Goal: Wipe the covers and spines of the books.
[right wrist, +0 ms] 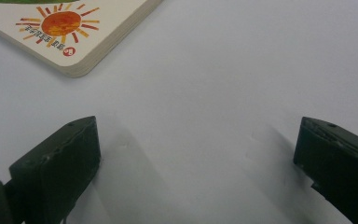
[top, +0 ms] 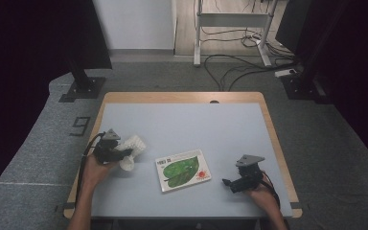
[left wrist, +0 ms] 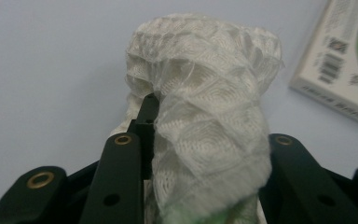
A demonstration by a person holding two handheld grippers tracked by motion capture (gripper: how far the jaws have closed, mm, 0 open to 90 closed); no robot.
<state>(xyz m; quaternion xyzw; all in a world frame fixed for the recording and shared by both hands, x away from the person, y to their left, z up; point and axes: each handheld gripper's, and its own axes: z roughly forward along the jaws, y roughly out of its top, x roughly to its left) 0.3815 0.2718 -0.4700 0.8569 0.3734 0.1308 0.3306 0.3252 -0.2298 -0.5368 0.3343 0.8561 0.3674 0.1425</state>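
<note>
Left gripper (left wrist: 200, 154) clamped on white cloth (left wrist: 205, 102) near table's (top: 182, 120) left edge, right gripper (right wrist: 196, 154) open by front right corner, book (top: 182, 170) between.

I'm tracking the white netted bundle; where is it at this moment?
The white netted bundle is clamped in the left tool at the table's left side in the high view, left of the picture book, which lies flat mid-table.

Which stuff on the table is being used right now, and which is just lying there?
In use:
- white mesh cloth, pinched in the left claw

Just lying there:
- leaf picture book, flat on the table, untouched
- right claw, open over bare table beside the book
</note>
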